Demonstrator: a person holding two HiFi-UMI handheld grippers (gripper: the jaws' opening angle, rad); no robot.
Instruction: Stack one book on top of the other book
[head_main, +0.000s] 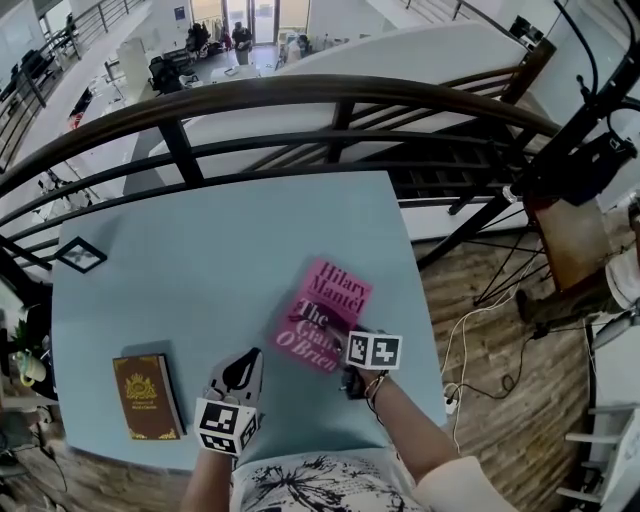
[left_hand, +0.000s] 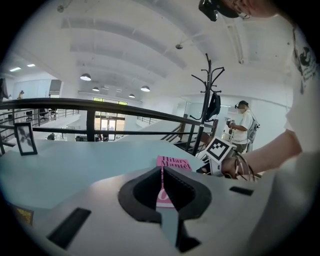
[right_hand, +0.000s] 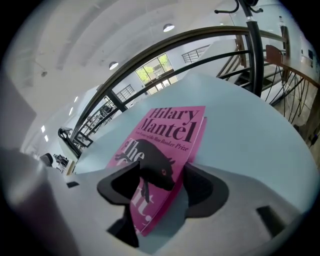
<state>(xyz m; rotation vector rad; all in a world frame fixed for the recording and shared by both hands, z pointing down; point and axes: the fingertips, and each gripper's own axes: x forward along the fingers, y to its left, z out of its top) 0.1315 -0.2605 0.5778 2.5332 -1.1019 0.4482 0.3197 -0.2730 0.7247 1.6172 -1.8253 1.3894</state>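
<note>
Where it lies, the pink book (head_main: 330, 300) runs diagonally, top far-right.

Left gripper (left_hand: 162, 186) has its fingers (left_hand: 182, 187) pressed together, right gripper (right_hand: 159, 182) tilts downward with fingers (right_hand: 202, 187) spread wide

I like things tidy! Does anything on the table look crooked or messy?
Nothing is spilled or broken. The pink book lies slanted on the table, one corner between the jaws of the open right gripper, while the brown book sits nearly straight.
</note>
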